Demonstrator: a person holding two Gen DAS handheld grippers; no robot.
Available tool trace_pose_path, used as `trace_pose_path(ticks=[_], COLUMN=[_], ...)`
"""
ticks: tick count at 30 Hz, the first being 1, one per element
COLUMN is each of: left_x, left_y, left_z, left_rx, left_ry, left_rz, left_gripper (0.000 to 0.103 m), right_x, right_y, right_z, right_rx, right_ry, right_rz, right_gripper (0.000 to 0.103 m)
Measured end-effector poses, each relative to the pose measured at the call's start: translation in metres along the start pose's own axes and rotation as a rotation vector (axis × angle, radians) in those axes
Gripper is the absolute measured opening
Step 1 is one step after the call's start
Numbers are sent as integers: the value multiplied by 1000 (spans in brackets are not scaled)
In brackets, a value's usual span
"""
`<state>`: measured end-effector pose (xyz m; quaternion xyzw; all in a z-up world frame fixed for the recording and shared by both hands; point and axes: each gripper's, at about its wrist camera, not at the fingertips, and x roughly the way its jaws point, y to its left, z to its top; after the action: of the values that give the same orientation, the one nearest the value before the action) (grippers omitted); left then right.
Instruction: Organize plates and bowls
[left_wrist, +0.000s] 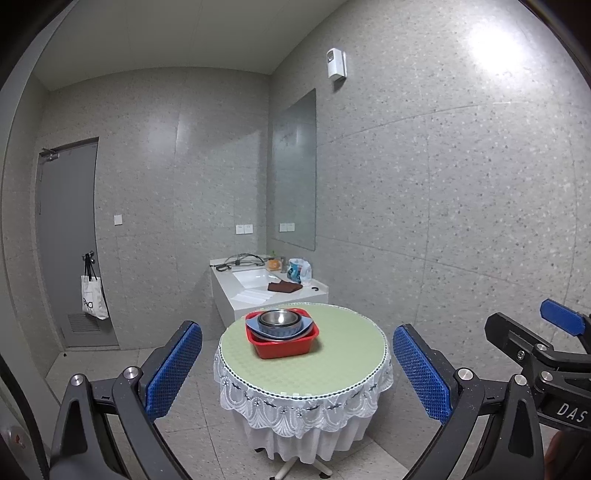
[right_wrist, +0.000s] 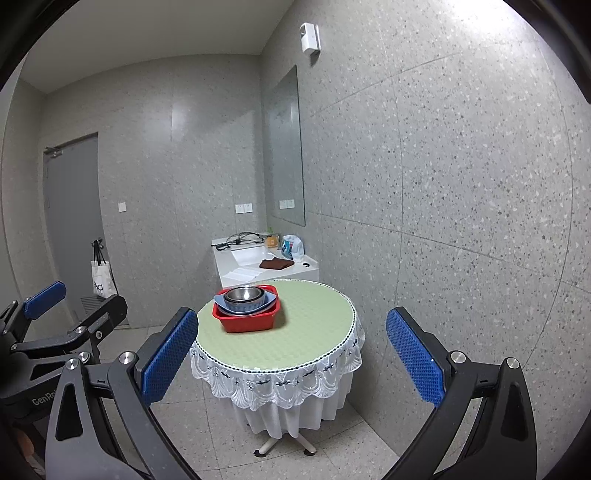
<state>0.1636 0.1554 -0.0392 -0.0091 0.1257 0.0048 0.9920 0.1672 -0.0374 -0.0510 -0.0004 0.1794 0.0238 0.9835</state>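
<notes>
A red square basin stands on a round table with a green top and white lace cloth. In the basin sit light-blue dishes with a steel bowl nested on top. My left gripper is open and empty, well short of the table. My right gripper is open and empty, also held back from the table. Each gripper shows at the edge of the other's view.
A white sink counter stands behind the table with a brown cloth, a detergent bottle and cables. A mirror hangs on the right wall. A grey door with a hanging tote bag is at the left. Tiled floor surrounds the table.
</notes>
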Motion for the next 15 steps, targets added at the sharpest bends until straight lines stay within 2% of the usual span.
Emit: trace_pose_path(ticks=[15], left_x=[6], left_y=[-14], left_z=[-3], left_rx=[-1], left_ry=[-6], left_rz=[-3], left_gripper=[102], right_x=[1], right_y=[-5], right_z=[0], right_rx=[7], right_ry=[-1], right_rz=[-11], right_gripper=[103])
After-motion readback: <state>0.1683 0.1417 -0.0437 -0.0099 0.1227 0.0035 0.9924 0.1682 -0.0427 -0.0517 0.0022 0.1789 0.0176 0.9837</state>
